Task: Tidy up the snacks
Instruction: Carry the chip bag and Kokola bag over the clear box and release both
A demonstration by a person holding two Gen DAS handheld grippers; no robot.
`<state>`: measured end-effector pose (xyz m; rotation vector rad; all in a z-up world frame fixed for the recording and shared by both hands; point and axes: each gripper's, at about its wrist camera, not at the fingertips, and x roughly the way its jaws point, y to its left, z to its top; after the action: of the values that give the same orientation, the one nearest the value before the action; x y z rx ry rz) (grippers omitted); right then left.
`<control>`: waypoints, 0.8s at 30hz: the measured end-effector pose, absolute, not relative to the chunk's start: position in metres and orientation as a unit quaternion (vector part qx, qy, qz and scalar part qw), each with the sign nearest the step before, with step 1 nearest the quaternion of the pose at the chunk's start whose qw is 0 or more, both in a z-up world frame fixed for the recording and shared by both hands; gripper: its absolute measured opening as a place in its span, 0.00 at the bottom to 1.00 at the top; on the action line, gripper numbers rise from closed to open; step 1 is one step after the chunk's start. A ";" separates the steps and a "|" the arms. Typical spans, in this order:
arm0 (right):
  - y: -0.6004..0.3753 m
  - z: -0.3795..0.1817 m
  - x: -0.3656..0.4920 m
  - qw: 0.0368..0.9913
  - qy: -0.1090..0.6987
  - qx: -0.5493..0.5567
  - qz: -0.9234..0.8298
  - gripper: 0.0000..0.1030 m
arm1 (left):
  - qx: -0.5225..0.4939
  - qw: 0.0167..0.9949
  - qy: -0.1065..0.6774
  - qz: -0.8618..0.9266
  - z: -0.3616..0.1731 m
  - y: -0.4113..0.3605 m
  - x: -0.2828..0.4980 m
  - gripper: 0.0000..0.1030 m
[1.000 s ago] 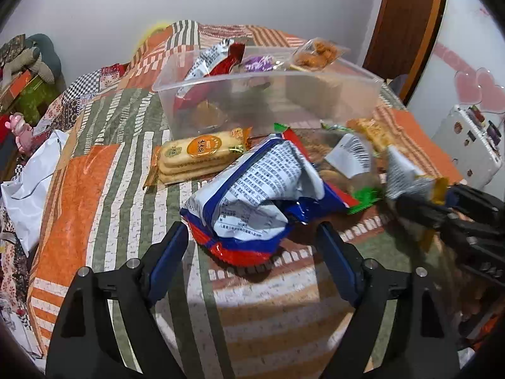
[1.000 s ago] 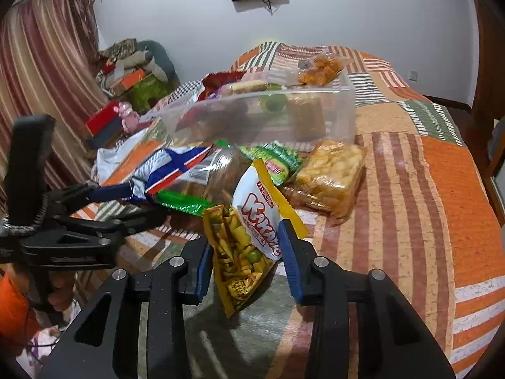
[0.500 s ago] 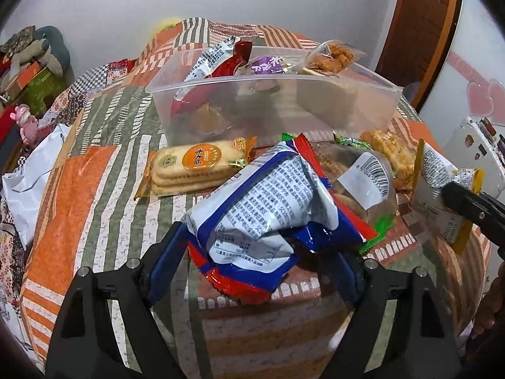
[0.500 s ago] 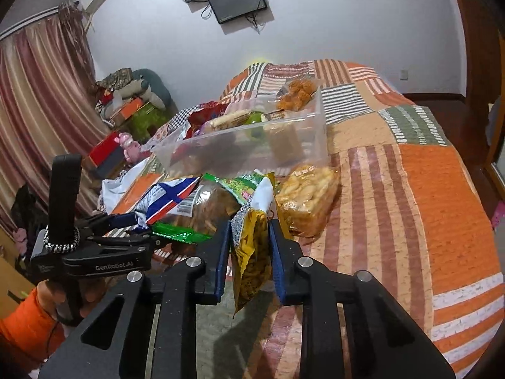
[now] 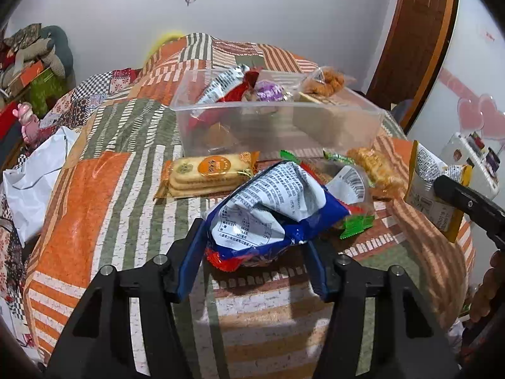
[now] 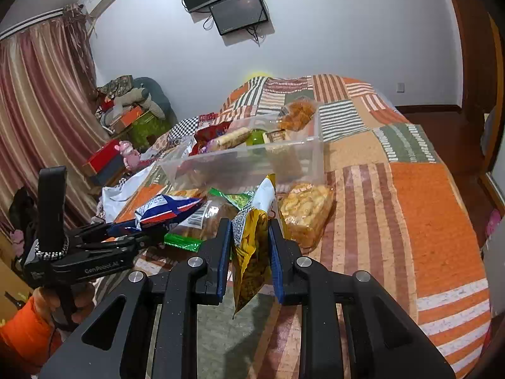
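we are holding one snack in each hand-held gripper, both raised off the bed [image 6: 426, 221] so they can travel to the clear bin [image 5: 277, 123], which is sitting toward the far middle of the quilt and already carrying several packets. the right hand-held gripper [image 6: 249, 246] is squeezing narrow on the yellow chip bag [image 6: 252, 246], gripping it near its top so the bag is hanging free, long axis close to vertical, lower corner pointing down at the quilt. the left hand-held gripper [image 5: 252, 252] is closing on the blue and white bag [image 5: 271, 211] by its near end; the bag is lying crumpled between the fingers, long axis running away from us toward the bin, printed back facing up. the biscuit pack [image 5: 208, 173] is lying flat just in front of the bin's near wall, lengthwise along it, and the clear bag of puffs [image 6: 306, 211] is resting near the bin's right corner, both waiting their turn.
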<state>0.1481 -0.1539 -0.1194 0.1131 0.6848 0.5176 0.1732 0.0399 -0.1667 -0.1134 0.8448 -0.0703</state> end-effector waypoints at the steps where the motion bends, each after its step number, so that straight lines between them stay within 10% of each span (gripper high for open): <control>1: -0.155 -0.119 0.148 0.908 0.331 0.054 0.251 0.20 | -0.056 0.911 0.407 -0.033 -0.165 0.041 0.172 0.54; 24: -0.140 -0.085 0.180 0.926 0.284 0.019 0.248 0.20 | -0.055 0.936 0.342 -0.057 -0.104 0.038 0.186 0.52</control>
<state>0.1800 -0.1404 -0.0847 0.0399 0.5832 0.5080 0.1864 0.0377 -0.1037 -0.1116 0.6998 -0.1158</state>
